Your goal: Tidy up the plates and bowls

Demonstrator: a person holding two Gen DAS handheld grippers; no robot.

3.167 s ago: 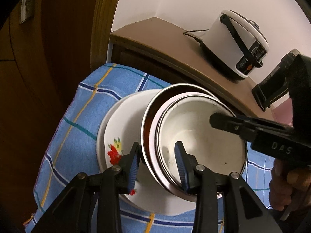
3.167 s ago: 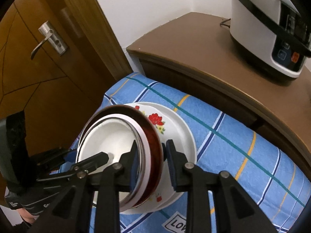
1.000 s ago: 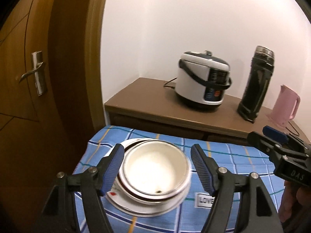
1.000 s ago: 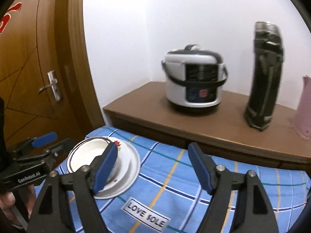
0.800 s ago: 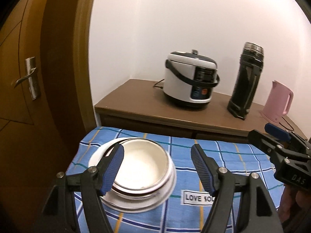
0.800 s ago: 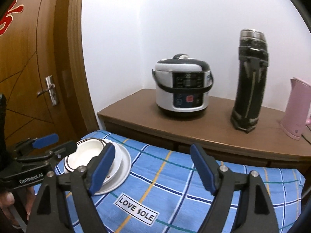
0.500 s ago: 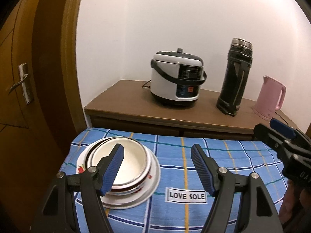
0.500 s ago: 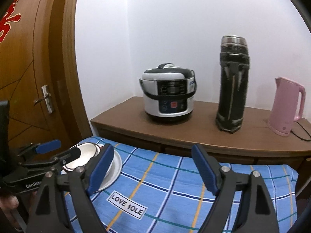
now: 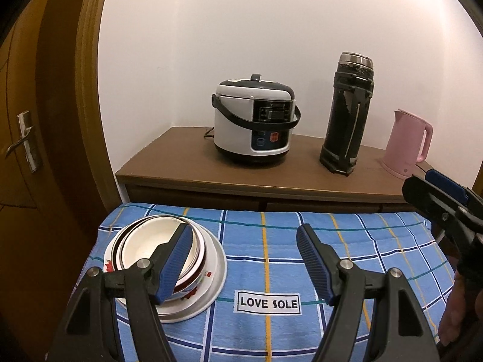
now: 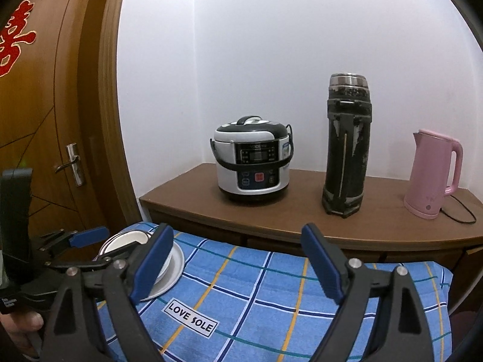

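The stacked dishes sit at the left end of the blue checked cloth [image 9: 347,241], well to the left of its "LOVE SOLE" label [image 9: 268,303] and toward the door: a white bowl [image 9: 148,242] nests inside a dark-rimmed bowl [image 9: 197,267], and both rest on a flowered plate [image 9: 215,274]. The left gripper [image 9: 243,264] is released, its blue pads spread wide with only cloth between them; the left pad merely overlaps the bowls in its own camera's view and presses on nothing. The right gripper [image 10: 237,264] is likewise released, and its jaws have just been opening further, with nothing between them; it hangs above the cloth to the right of the label. Judging by their look, the dishes are stiff, glazed or enamelled ware, smooth and likely slippery to rubber pads, and apt to chip or break if dropped. The nested pile is probably fairly heavy as a whole and could slide apart if tilted. A sound hold would be on a rim, one pad inside and one outside the wall, or on the plate's edge with the stack kept level. Beyond the label, a rice cooker [image 9: 253,126], a dark flask [image 9: 348,114] and a pink kettle [image 9: 407,146] stand on the brown cabinet [image 9: 169,163], clear of the work.
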